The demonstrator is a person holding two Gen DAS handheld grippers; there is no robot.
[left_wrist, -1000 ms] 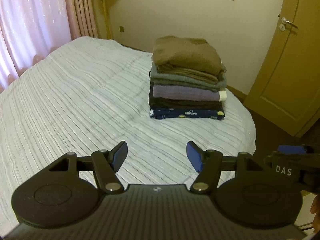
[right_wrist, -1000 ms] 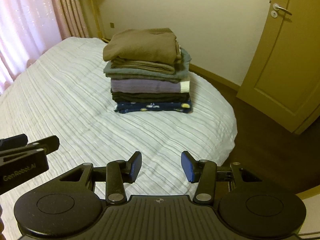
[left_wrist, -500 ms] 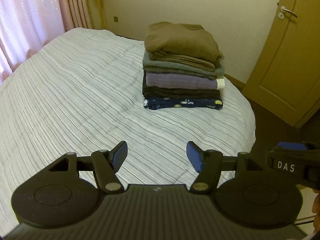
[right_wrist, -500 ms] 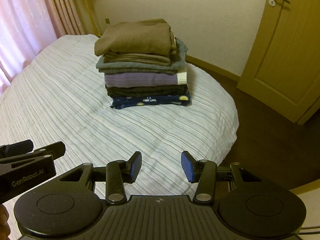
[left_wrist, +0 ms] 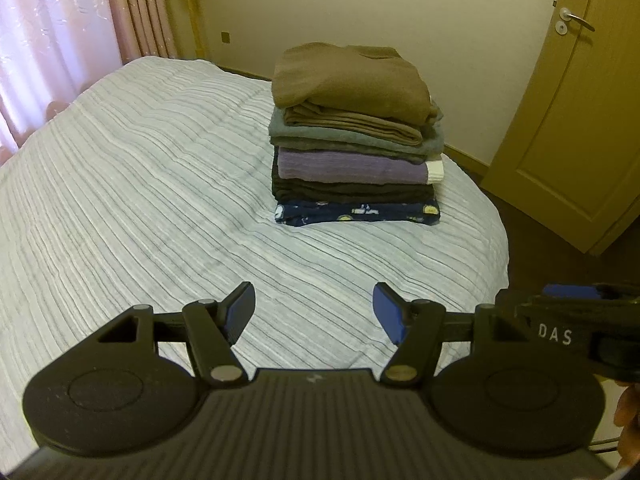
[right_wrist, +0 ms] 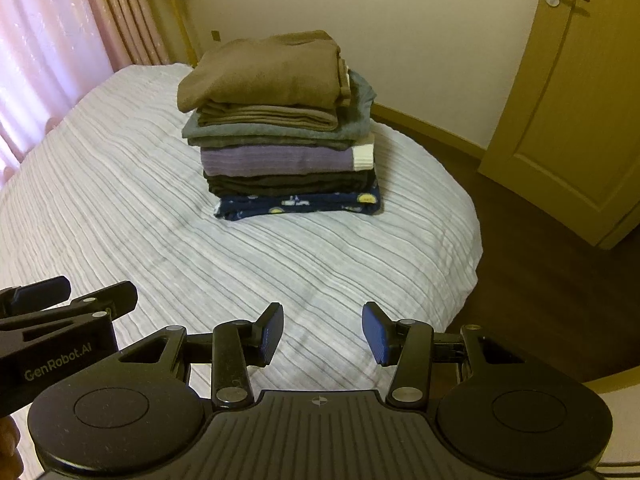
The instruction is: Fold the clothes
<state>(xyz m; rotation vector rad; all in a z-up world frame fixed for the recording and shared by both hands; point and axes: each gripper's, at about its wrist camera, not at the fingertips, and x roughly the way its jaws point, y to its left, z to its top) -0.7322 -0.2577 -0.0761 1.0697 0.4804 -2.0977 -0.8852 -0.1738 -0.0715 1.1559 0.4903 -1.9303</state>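
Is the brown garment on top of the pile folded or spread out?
Folded. The brown garment lies as a compact rectangle with doubled edges showing, topping the stack of clothes on the bed.

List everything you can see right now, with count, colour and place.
folded clothes: one stack; brown on top, then tan, grey-green, purple with white cuff, dark, navy print at bottom; on the bed's far right part
bed cover: one, white, striped, under the stack
curtains: pink, far left
door: one, yellow-brown, shut, right
wall: cream, behind the bed
floor: dark brown, right of the bed
left tongs: black, blue pads, open, empty
right tongs: black, blue pads, open, empty
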